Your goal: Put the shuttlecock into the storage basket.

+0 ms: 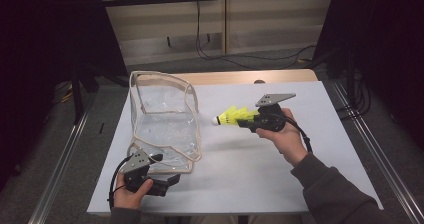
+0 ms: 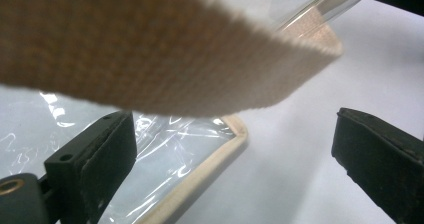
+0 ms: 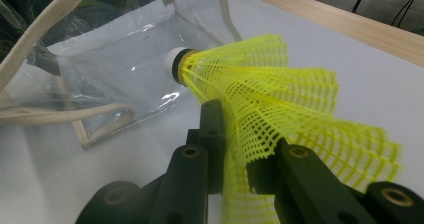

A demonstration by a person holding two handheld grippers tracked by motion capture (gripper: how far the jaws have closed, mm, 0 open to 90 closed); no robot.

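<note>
A clear plastic bag point(image 1: 165, 119) with beige trim stands on the white table point(image 1: 250, 179), its mouth facing up. My right gripper point(image 1: 246, 122) is shut on the skirt of a yellow mesh shuttlecock point(image 1: 232, 116), held above the table just right of the bag, white cork pointing at it. In the right gripper view the jaws pinch the shuttlecock point(image 3: 280, 94) near its rim, with the bag point(image 3: 115, 69) beyond. My left gripper point(image 1: 167, 173) sits at the bag's near corner. Its jaws stand wide apart point(image 2: 235, 164) around the bag's trimmed edge point(image 2: 220, 149), under a beige strap point(image 2: 150, 49).
A wooden strip point(image 1: 240, 77) runs along the table's far edge. Black cables point(image 1: 225, 54) lie on the floor behind. Metal rails point(image 1: 370, 149) flank both sides of the table. Bare white tabletop lies to the right and front of the bag.
</note>
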